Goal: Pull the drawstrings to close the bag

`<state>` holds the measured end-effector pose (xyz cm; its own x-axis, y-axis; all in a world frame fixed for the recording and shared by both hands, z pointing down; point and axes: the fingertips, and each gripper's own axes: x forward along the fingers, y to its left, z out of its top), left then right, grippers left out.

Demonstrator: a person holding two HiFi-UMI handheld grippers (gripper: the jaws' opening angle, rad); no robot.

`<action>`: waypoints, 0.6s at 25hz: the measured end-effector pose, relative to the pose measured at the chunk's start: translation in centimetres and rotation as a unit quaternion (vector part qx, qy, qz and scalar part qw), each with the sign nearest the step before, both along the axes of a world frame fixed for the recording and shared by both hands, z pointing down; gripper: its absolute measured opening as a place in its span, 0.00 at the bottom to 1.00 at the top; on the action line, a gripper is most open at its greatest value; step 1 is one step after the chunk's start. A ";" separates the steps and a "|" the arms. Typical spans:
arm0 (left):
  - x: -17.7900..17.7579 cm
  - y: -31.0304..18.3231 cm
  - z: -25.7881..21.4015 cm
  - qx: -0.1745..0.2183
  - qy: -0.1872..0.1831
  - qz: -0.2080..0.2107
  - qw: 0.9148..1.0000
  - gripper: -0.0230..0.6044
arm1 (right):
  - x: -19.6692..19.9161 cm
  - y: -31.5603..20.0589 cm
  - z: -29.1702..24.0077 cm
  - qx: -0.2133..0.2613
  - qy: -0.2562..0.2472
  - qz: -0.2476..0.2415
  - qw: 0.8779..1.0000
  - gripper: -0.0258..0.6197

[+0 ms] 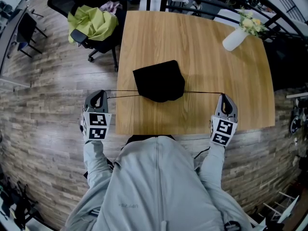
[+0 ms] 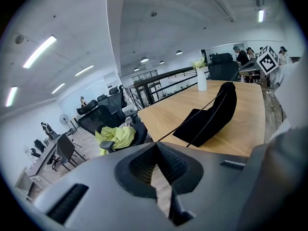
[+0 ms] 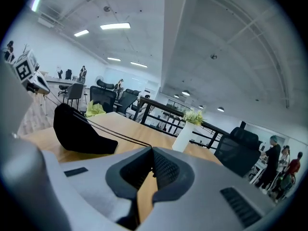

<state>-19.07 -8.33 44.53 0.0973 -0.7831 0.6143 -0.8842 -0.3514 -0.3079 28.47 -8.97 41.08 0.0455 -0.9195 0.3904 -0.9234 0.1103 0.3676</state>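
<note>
A black drawstring bag (image 1: 159, 81) lies on the wooden table (image 1: 202, 57), its mouth gathered toward me. Thin black drawstrings (image 1: 120, 94) run taut from it to both sides. My left gripper (image 1: 99, 97) is shut on the left strings, hanging off the table's left edge over the floor. My right gripper (image 1: 225, 101) is shut on the right strings (image 1: 202, 92) above the table's front right. In the left gripper view the strings (image 2: 192, 121) lead from the shut gripper (image 2: 155, 146) to the bag (image 2: 211, 114). The right gripper view shows the strings (image 3: 115, 134) going from the gripper (image 3: 152, 150) to the bag (image 3: 77, 129).
A white vase with flowers (image 1: 238, 35) stands at the table's far right corner. An office chair with a yellow-green cloth (image 1: 94, 23) sits by the far left corner. The person's grey-sleeved body (image 1: 159, 186) is at the table's near edge.
</note>
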 end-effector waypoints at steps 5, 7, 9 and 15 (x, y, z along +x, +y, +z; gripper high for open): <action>0.5 -0.4 -0.5 0.007 0.008 0.002 1.000 0.08 | -0.2 0.1 -0.7 0.014 -0.037 0.001 0.999 0.08; 0.7 -0.5 -0.7 0.007 0.013 0.004 1.000 0.08 | -0.7 0.0 -1.1 0.019 -0.047 -0.004 0.999 0.08; 1.0 -0.4 -1.1 0.008 0.020 0.006 1.000 0.08 | -1.3 -0.1 -1.5 0.022 -0.056 -0.013 0.998 0.08; 3.4 -0.7 -1.7 0.007 0.041 0.034 0.999 0.08 | -3.4 -0.2 -2.3 0.019 -0.071 -0.046 0.996 0.08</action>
